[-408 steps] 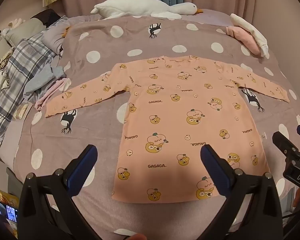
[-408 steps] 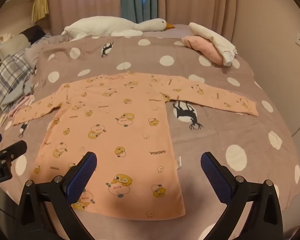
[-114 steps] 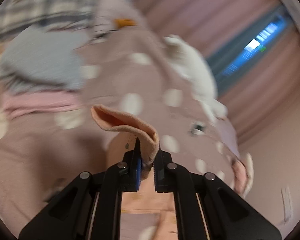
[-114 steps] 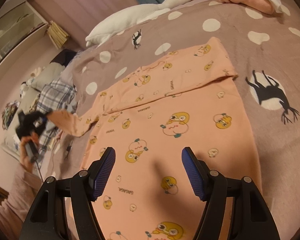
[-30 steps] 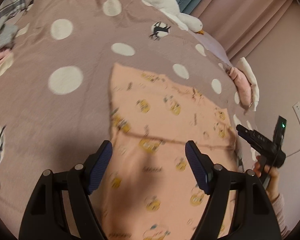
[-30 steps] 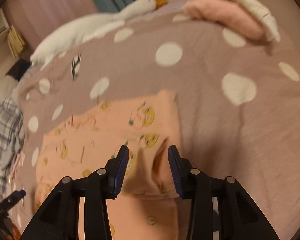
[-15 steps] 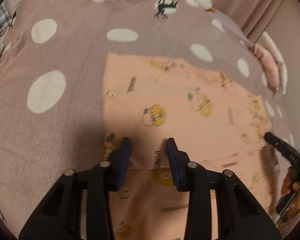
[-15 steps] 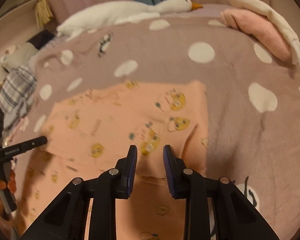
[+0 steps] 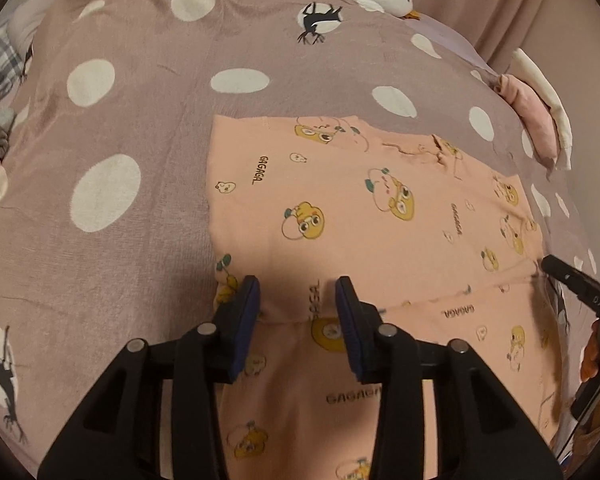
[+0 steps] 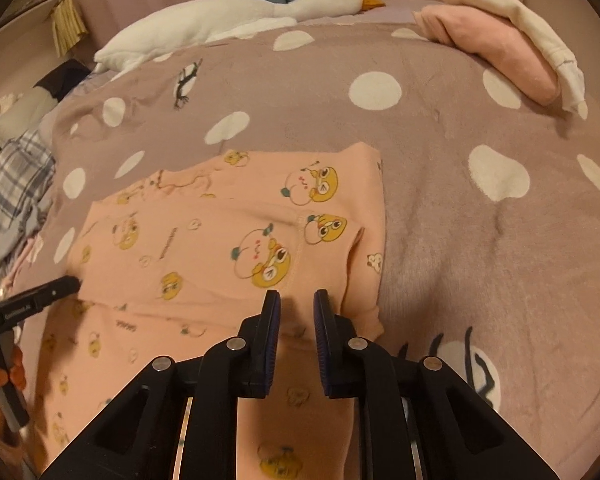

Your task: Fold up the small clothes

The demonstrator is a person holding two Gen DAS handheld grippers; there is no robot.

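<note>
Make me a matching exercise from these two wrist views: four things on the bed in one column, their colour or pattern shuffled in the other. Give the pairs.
Things:
1. shirt
2. plush goose
3. bedspread
4. folded garment under the cream cloth

Descriptions:
A. mauve with white dots
B. white, orange beak
C. peach with cartoon prints
D. plain pink

Pairs: 1-C, 2-B, 3-A, 4-D

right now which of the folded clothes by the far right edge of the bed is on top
The cream-white garment lies on top, draped over the pink one, beyond the peach shirt.
</note>
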